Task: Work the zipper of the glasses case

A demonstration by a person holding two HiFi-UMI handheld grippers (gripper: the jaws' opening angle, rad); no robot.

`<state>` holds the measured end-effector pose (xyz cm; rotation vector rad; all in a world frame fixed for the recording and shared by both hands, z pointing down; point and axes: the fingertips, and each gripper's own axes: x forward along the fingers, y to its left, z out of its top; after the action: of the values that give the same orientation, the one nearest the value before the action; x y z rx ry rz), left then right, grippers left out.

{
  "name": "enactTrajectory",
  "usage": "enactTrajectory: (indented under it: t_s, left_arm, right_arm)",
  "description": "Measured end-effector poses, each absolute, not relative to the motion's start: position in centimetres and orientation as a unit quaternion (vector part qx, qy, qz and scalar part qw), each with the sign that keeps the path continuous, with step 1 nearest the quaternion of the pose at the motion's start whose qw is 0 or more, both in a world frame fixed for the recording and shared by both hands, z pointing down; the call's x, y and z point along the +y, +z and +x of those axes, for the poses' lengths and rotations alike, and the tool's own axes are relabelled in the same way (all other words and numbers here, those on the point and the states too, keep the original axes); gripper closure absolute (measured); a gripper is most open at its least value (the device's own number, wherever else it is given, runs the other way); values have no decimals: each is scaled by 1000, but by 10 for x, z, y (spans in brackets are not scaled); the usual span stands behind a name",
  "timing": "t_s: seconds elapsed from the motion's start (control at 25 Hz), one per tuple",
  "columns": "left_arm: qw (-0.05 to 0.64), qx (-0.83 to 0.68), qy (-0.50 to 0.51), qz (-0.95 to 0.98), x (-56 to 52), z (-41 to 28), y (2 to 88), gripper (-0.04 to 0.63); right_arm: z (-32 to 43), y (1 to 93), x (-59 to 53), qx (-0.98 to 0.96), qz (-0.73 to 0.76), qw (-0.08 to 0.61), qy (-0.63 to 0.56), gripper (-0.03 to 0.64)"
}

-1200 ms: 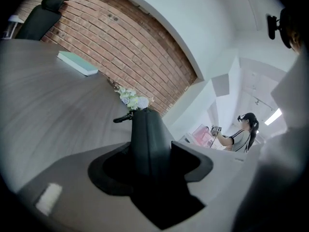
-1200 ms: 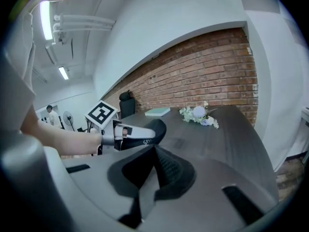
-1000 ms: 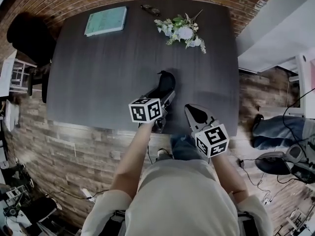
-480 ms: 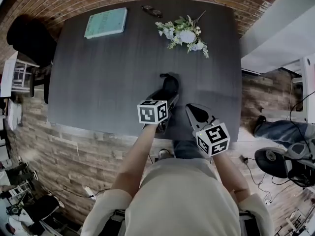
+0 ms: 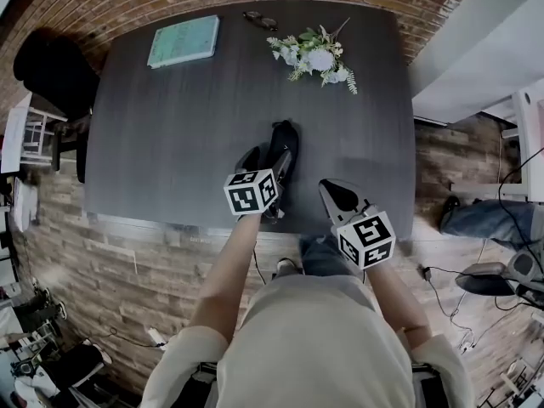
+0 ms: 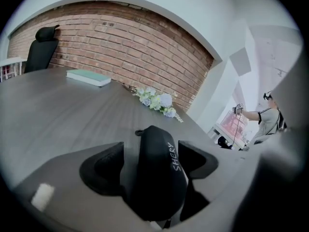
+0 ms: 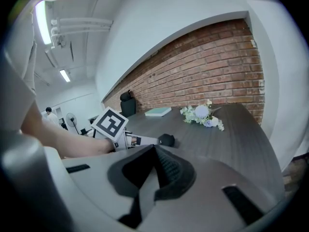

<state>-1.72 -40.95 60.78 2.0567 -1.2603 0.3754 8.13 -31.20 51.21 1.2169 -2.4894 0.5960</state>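
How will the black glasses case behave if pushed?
The black rounded glasses case looks moulded, so probably stiff. Its smooth domed shell may slip under pressure. Lying flat on the dark wood-grain table, it likely slides, not rolls.

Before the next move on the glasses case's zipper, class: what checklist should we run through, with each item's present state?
1. Glasses case lies on the table: ok.
2. Left gripper grips the case: not ok; its jaws are opening, with the case between them and unpressed.
3. Right gripper ready to pinch: not ok; it is shut, empty and apart from the case.
4. Zipper pull found: cannot tell; a small loop shows at the case's far end.
5. Flowers and book lie away from the case: ok.
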Motion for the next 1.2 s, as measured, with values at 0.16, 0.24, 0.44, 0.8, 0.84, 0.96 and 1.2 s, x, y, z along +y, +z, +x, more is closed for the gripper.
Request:
enactTrajectory:
  t_s: [0.16, 0.24, 0.44, 0.8, 0.84, 0.96, 1.2]
  left_arm:
    - [323, -477, 129, 807, -393, -19, 583, 245]
    - [313, -473, 120, 815, -379, -21, 569, 253]
    - [290, -456, 92, 836, -325, -31, 536, 298]
    - [264, -433, 68, 859, -208, -53, 497, 437]
    - [263, -436, 66, 858, -196, -57, 494, 466]
    - [261, -444, 60, 855, -162, -67, 488, 510]
    - [235, -459, 53, 855, -108, -82, 474, 555]
  right_arm:
    - [79, 505, -287, -866, 435, 146, 200, 614]
    - [75, 501, -273, -864, 442, 139, 195, 614]
    - [63, 488, -230, -862, 459, 123, 177, 614]
    - [44, 460, -145, -864, 474, 100, 136, 614]
    - [42, 457, -136, -865, 474, 97, 132, 614]
    - [36, 451, -107, -867, 474, 92, 122, 614]
    - [25, 441, -63, -874, 468, 82, 107, 614]
